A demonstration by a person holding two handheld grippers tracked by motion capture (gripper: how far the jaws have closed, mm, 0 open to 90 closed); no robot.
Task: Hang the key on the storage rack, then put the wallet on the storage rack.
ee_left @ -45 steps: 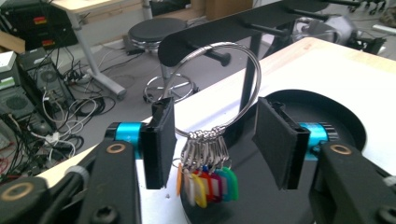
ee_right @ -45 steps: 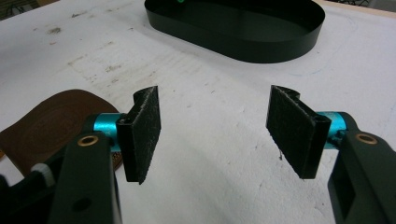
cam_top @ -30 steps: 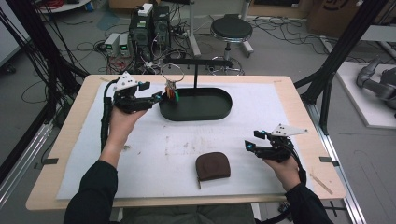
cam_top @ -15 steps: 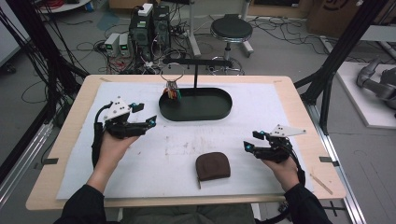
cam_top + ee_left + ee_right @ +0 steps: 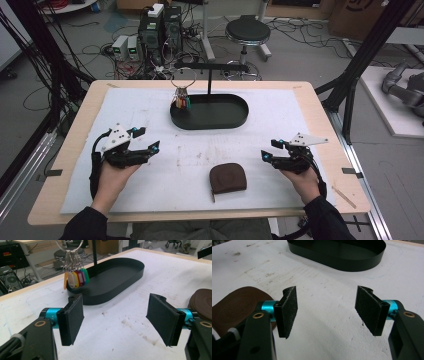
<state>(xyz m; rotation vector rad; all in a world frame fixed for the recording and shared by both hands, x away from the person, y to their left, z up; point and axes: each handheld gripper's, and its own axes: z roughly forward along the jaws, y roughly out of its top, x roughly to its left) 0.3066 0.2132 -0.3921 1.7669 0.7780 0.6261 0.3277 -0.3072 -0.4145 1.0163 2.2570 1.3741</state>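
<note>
A bunch of keys with coloured tags [image 5: 181, 100] hangs from the left end of a black T-shaped stand [image 5: 210, 67]. The stand rises from a black oval tray [image 5: 235, 120] at the back middle of the table. A brown pouch [image 5: 227, 177] lies flat near the front edge. My left gripper [image 5: 149, 138] stands open at the front left, well short of the tray, with nothing between its jaws. In the left gripper view, the open left gripper [image 5: 116, 315] faces the keys [image 5: 75, 277] and tray [image 5: 112, 293]. My right gripper [image 5: 269, 149] is open, just right of the pouch [image 5: 237, 302].
A white mat [image 5: 300, 115] covers most of the wooden table [image 5: 325, 105]. Behind the table, on the floor, stand a round stool [image 5: 247, 32], computer boxes [image 5: 160, 25] and loose cables. A black frame post [image 5: 360, 70] rises at the right.
My left gripper has drawn back from beside the keys and tray toward the front left of the table, still open. The right gripper, keys and pouch have stayed put.
</note>
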